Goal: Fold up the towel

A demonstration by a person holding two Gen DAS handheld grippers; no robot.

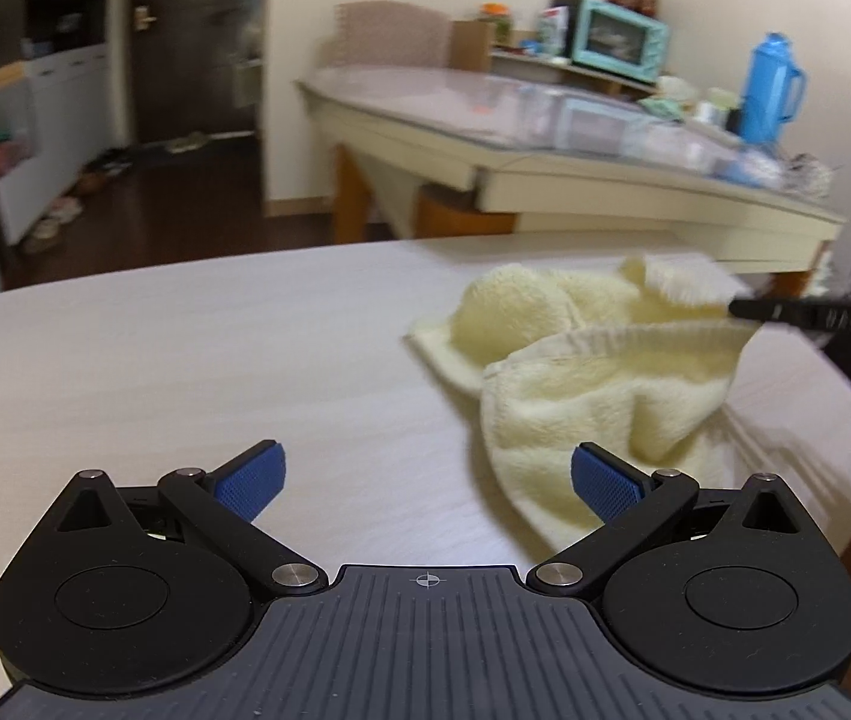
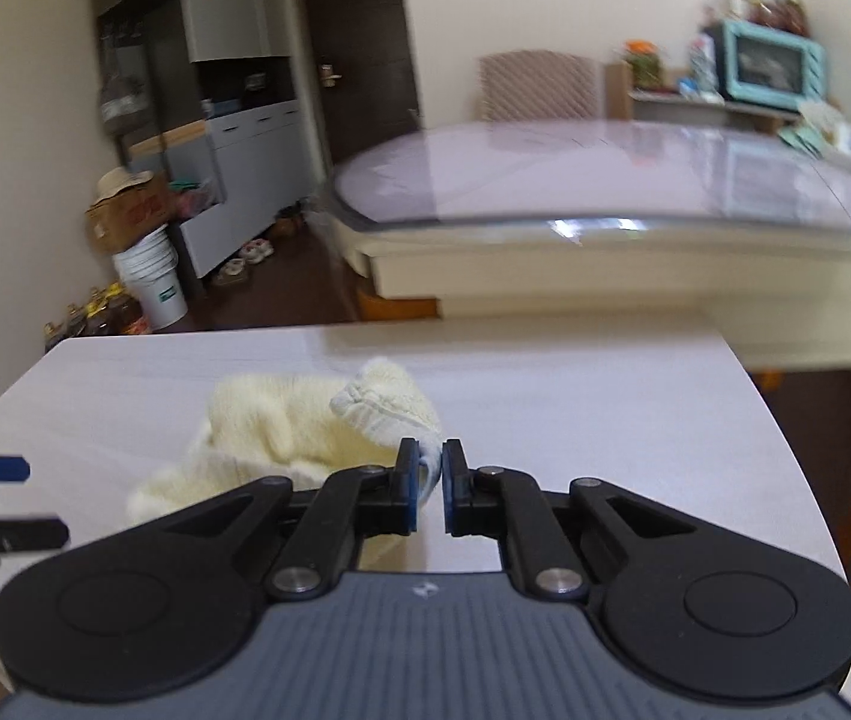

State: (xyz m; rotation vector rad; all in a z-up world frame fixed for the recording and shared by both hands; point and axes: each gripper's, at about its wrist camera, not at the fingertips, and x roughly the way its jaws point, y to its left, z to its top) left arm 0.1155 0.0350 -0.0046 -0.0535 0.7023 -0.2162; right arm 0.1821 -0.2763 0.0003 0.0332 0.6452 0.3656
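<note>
Two grippers over the pale table (image 1: 185, 348). The right gripper (image 2: 430, 483) pinches a hemmed edge of the cream towel (image 1: 593, 372), jaws nearly closed, lifting that corner. The towel lies crumpled on the table's right half, no clear long axis. The left gripper (image 1: 425, 480) hangs wide open just beside it, holding nothing.

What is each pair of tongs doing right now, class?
Left tongs: open, holding nothing, beside the towel.
Right tongs: shut on the towel's edge, lifting it off the table.
</note>
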